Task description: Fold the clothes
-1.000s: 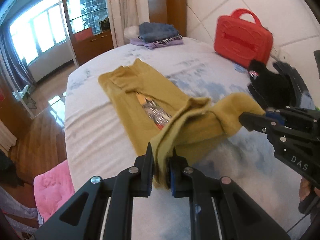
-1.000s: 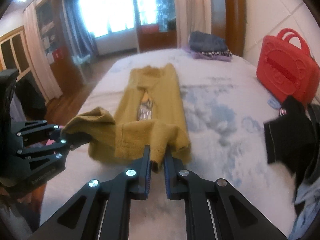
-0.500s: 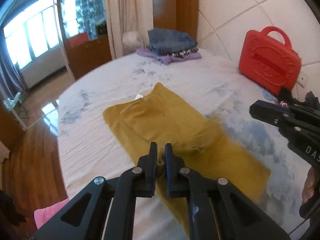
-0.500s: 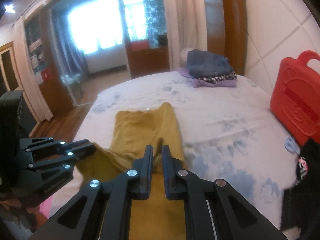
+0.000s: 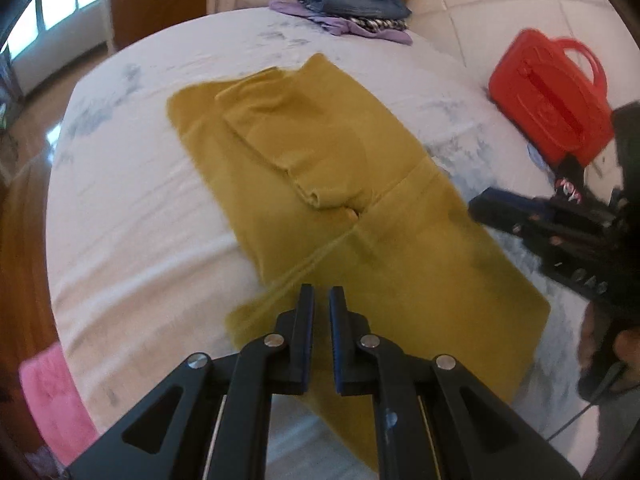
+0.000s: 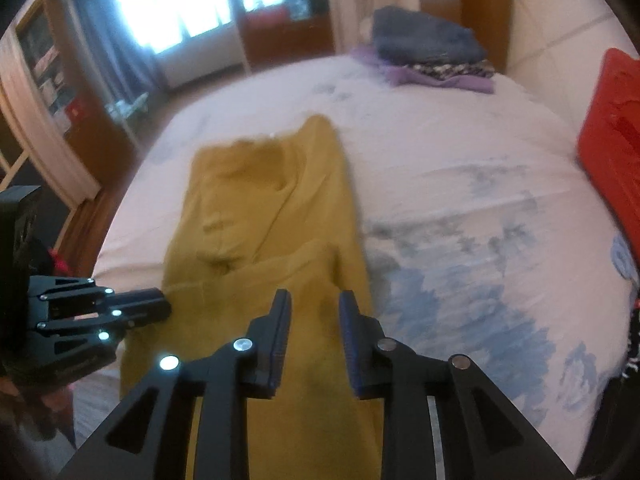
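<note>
Across the middle of the bed (image 5: 132, 208), a mustard-yellow garment (image 5: 332, 184) lies spread flat on the pale sheet with its blue blotches, one panel folded back over its far half and a seam running crosswise near the middle. Over the garment's near edge sits the left gripper (image 5: 320, 300), its jaws parted by a narrow gap with no cloth between them. Just beside it, over the same near end, is the right gripper (image 6: 314, 304), open wider and also holding nothing. Each gripper appears at the edge of the other's view, the two close together. At the far end of the bed rests a pile of folded clothes (image 6: 428, 52), grey-blue on top, purple underneath. A red case (image 5: 552, 96) stands against the white padded headboard (image 5: 500, 8) on the right. Pink fabric (image 5: 52, 404) shows low on the left, off the bed.
</note>
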A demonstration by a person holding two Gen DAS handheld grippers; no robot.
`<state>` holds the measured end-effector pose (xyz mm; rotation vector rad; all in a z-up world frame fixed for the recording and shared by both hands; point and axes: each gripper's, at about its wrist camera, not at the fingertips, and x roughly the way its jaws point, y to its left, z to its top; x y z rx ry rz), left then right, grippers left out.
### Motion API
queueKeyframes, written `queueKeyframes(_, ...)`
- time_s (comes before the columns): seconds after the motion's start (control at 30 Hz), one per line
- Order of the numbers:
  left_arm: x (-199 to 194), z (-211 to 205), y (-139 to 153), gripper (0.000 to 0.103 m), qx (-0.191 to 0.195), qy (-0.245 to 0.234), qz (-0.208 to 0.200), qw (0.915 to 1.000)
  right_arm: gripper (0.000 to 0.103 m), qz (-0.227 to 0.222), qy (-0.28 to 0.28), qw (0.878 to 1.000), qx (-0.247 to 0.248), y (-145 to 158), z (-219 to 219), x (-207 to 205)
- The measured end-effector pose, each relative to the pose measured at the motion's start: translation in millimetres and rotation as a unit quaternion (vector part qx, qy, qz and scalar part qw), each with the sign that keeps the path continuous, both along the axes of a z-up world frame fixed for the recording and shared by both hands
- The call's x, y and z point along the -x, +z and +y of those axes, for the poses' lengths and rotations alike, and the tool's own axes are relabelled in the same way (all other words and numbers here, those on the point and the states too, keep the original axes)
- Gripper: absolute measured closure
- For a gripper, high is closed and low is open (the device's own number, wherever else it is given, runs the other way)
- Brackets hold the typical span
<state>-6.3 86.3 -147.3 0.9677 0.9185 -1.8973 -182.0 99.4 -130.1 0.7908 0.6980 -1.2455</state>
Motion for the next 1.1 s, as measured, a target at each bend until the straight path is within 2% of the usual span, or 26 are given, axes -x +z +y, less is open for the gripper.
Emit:
queueKeyframes(0.1, -4, 9, 0, 0.095, 0.001, 0.018, 0.013, 0.9997, 0.074, 0.008, 0.019, 1.000, 0.002, -7, 2, -3)
queueKeyframes(0.23, -8, 18, 0, 0.094, 0.006, 0.043, 0.020, 0.9989, 0.058, 0.008, 0.035, 0.999, 0.015, -14, 7, -1)
queueKeyframes(0.33, -11, 25, 0, 0.092, 0.010, 0.061, 0.025, 0.9978, 0.056, -0.001, 0.039, 0.999, 0.024, -15, 12, 4)
queueKeyframes(0.4, -14, 30, 1, 0.074, 0.013, 0.073, 0.029, 0.9968, 0.054, -0.004, 0.043, 0.999, 0.030, -14, 12, 6)
queueKeyframes(0.47, -20, 35, 8, 0.000, 0.031, 0.081, 0.042, 0.9953, 0.054, -0.009, 0.046, 0.998, 0.036, -12, 10, 9)
queueKeyframes(0.53, -20, 38, 15, 0.000, 0.054, 0.080, 0.038, 0.9946, 0.054, -0.015, 0.047, 0.998, 0.042, -10, 9, 10)
queueKeyframes(0.67, -19, 38, 13, 0.000, 0.057, 0.093, 0.009, 0.9940, 0.053, -0.018, 0.045, 0.998, 0.048, -9, 7, 9)
queueKeyframes(0.7, -18, 37, 10, 0.003, 0.054, 0.097, -0.003, 0.9938, 0.053, -0.019, 0.044, 0.998, 0.048, -9, 5, 9)
queueKeyframes(0.8, -18, 32, 0, 0.019, 0.050, 0.099, -0.013, 0.9938, 0.053, -0.019, 0.045, 0.998, 0.043, -11, 1, 9)
queueKeyframes(0.83, -18, 31, -2, 0.028, 0.046, 0.099, -0.014, 0.9939, 0.053, -0.019, 0.045, 0.998, 0.041, -11, -1, 9)
queueKeyframes(1.0, -17, 25, -16, 0.030, 0.031, 0.098, -0.017, 0.9945, 0.053, -0.013, 0.049, 0.998, 0.035, -18, -10, 6)
queueKeyframes(1.07, -8, 25, -16, 0.054, 0.046, 0.081, -0.033, 0.9951, 0.053, -0.008, 0.050, 0.998, 0.034, -21, -15, 4)
queueKeyframes(1.1, -5, 24, -15, 0.062, 0.054, 0.073, -0.040, 0.9951, 0.053, -0.006, 0.051, 0.998, 0.033, -23, -17, 3)
